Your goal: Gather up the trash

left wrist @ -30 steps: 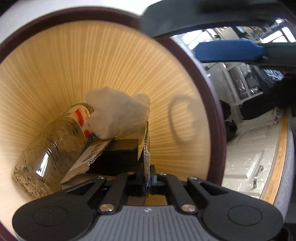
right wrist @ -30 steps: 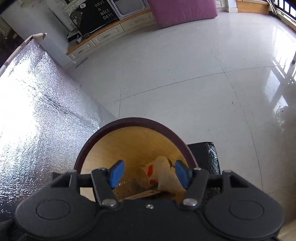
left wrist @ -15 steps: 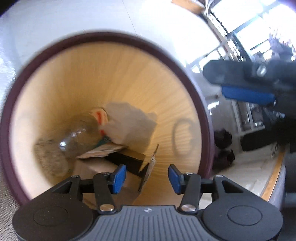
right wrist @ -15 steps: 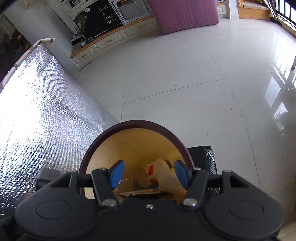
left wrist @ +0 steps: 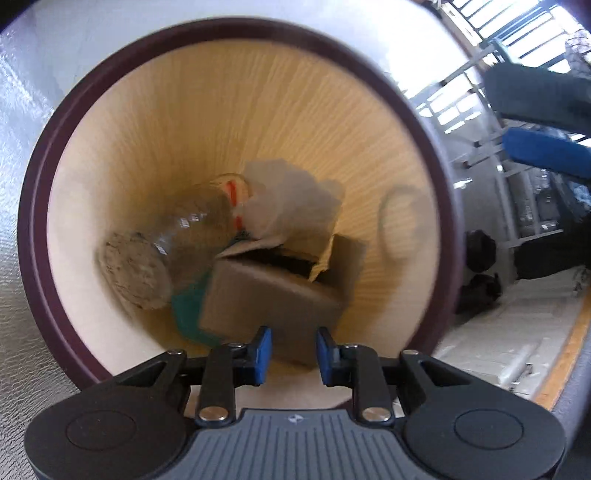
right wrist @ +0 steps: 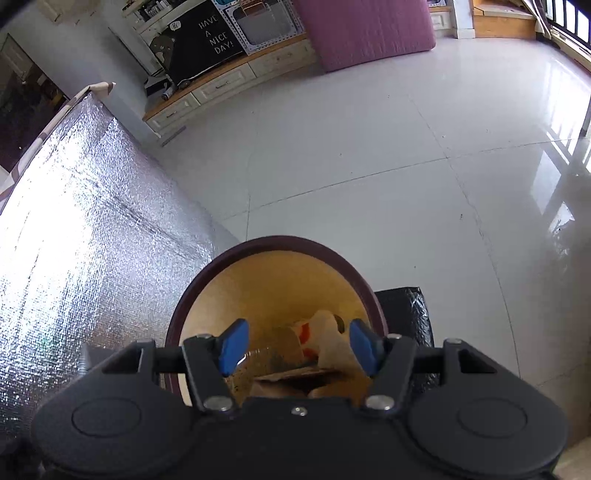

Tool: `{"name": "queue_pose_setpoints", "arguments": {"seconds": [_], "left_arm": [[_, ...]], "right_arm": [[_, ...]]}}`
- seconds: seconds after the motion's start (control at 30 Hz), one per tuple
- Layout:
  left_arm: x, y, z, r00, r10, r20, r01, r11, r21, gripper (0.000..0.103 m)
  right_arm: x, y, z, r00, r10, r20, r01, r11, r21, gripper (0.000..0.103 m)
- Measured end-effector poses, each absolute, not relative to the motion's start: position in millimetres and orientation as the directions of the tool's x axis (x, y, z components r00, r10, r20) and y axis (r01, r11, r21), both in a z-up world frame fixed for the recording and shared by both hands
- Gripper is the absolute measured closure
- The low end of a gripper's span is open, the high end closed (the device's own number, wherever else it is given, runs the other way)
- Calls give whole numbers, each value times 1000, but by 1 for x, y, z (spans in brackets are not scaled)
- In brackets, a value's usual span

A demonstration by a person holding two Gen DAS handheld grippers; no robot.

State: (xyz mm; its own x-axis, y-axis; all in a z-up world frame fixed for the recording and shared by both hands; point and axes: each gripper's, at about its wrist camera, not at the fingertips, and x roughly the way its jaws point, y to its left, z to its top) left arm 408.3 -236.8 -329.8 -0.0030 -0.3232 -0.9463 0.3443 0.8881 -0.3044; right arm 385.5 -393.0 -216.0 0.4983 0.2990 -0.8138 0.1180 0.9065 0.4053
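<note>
A round bin with a dark maroon rim and a pale wood-grain inside stands on the floor; it also shows in the right wrist view. Inside lie a clear plastic bottle, a crumpled white tissue, an open cardboard box and something green. My left gripper is open and empty just above the bin's mouth. My right gripper is open and empty, higher above the bin; one of its blue pads shows in the left wrist view.
A silver foil-covered surface lies left of the bin. A black object sits right of the bin. Glossy white floor tiles stretch ahead to a low cabinet and a purple mat.
My left gripper was shut on a cardboard box inside the bin; it opened, the box dropped among the trash, and the gripper drew back up. The right gripper rose slightly.
</note>
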Motion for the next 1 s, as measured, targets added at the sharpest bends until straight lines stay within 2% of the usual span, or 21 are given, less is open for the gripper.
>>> {"name": "queue_pose_setpoints", "arguments": {"seconds": [0.07,0.13,0.2,0.7,0.9,1.0], "left_arm": [[405,-233,-326,12,-330,-944,335,891,-307,76],[401,-227,-317,30,-345,-938,325,891,-317,71],[396,-224,-306,48,-351,-935,323,891,-318,60],[353,-190,-186,272,-348,-897,274,922,-275,12],[328,-166,-143,356,-322,-877,252,937,-242,2],[313,-149,-120,405,-309,-860,240,944,-226,0]], "right_arm": [[383,-393,-214,493,299,-817,113,909,401,42],[379,-393,-211,493,295,-818,106,913,393,42],[375,-392,-208,493,291,-820,105,915,389,42],[315,-387,-155,549,250,-798,93,930,356,41],[286,-381,-122,573,202,-794,110,942,318,34],[271,-376,-106,589,179,-788,107,949,295,28]]}}
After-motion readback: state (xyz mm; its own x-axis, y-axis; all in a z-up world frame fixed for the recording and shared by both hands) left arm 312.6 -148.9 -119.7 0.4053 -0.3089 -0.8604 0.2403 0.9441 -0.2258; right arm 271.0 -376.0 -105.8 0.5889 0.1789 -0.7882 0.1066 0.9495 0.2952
